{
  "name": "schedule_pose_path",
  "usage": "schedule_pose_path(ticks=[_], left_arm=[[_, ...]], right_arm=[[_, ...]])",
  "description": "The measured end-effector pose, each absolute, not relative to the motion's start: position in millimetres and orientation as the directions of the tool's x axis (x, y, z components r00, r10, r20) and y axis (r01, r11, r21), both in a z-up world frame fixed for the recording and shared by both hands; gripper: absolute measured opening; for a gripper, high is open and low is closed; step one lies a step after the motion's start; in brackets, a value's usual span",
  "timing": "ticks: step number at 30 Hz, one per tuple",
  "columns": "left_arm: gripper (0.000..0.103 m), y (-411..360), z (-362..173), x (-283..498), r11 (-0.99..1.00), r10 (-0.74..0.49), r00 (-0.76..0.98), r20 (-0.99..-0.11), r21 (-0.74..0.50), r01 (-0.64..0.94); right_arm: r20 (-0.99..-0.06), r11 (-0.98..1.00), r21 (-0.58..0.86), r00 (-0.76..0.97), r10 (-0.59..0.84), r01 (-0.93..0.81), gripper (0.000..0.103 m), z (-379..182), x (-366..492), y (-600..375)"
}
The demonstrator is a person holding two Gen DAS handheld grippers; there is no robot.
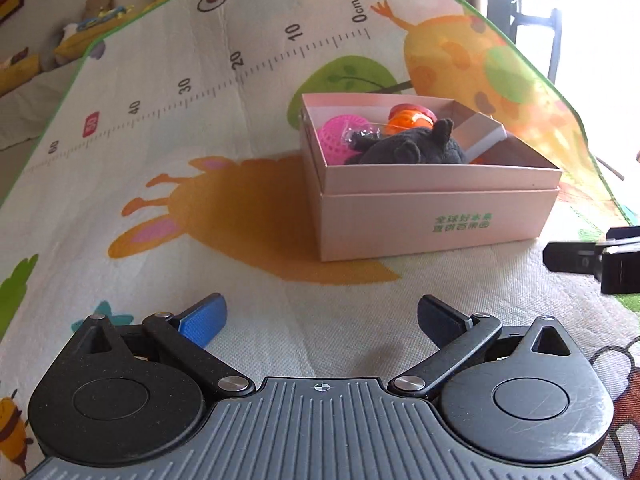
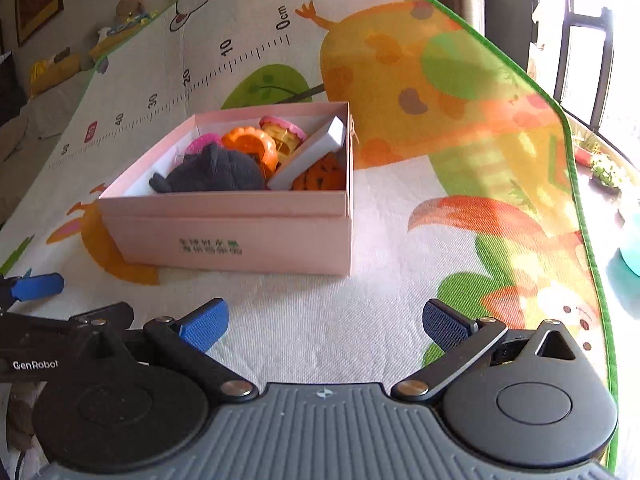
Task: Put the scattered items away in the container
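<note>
A pink cardboard box (image 1: 436,216) (image 2: 240,236) stands on the play mat. Inside lie a dark grey plush toy (image 1: 412,148) (image 2: 216,170), a pink mesh ball (image 1: 340,136), an orange round toy (image 1: 410,122) (image 2: 250,146), a small white box (image 2: 310,156) and an orange pumpkin-like piece (image 2: 322,176). My left gripper (image 1: 322,320) hovers open over the mat, short of the box, nothing between its blue pads. Empty as well, my right gripper (image 2: 326,322) is open in front of the box.
The cartoon play mat (image 1: 160,128) (image 2: 440,120) with a ruler print covers the floor. Plush toys (image 1: 100,8) line the wall at the far left. The other gripper shows at the edge of each view (image 1: 600,264) (image 2: 36,286). Window bars and plants (image 2: 604,168) lie beyond the mat's right edge.
</note>
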State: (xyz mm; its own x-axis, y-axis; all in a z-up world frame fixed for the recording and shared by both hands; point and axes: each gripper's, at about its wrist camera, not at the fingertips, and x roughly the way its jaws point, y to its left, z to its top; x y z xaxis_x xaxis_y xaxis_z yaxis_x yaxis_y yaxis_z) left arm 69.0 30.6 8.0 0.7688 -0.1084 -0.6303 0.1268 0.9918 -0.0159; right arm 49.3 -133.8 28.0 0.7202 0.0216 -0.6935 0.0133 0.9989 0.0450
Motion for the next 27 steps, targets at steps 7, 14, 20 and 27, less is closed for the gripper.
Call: schedule_pose_path(ticks=[7, 14, 20, 27], left_arm=[[0.103, 25, 1, 67, 0.992, -0.099, 0.761, -0.641, -0.001, 0.128], [0.103, 24, 1, 66, 0.994, -0.082, 0.762, -0.643, 0.001, 0.107], [0.103, 20, 1, 65, 0.996, -0.060, 0.765, -0.641, 0.011, 0.088], [0.103, 18, 1, 65, 0.996, -0.054, 0.765, -0.642, 0.021, 0.087]], right_arm=[[-0.681, 0.999, 0.020, 0.732, -0.015, 0.039, 0.103, 19, 40, -130], [-0.645, 0.995, 0.027, 0.763, -0.054, 0.093, 0.103, 12, 47, -135], [-0.645, 0.996, 0.013, 0.762, -0.062, 0.092, 0.103, 11, 47, -134], [-0.645, 0.996, 0.014, 0.762, -0.062, 0.093, 0.103, 12, 47, -134]])
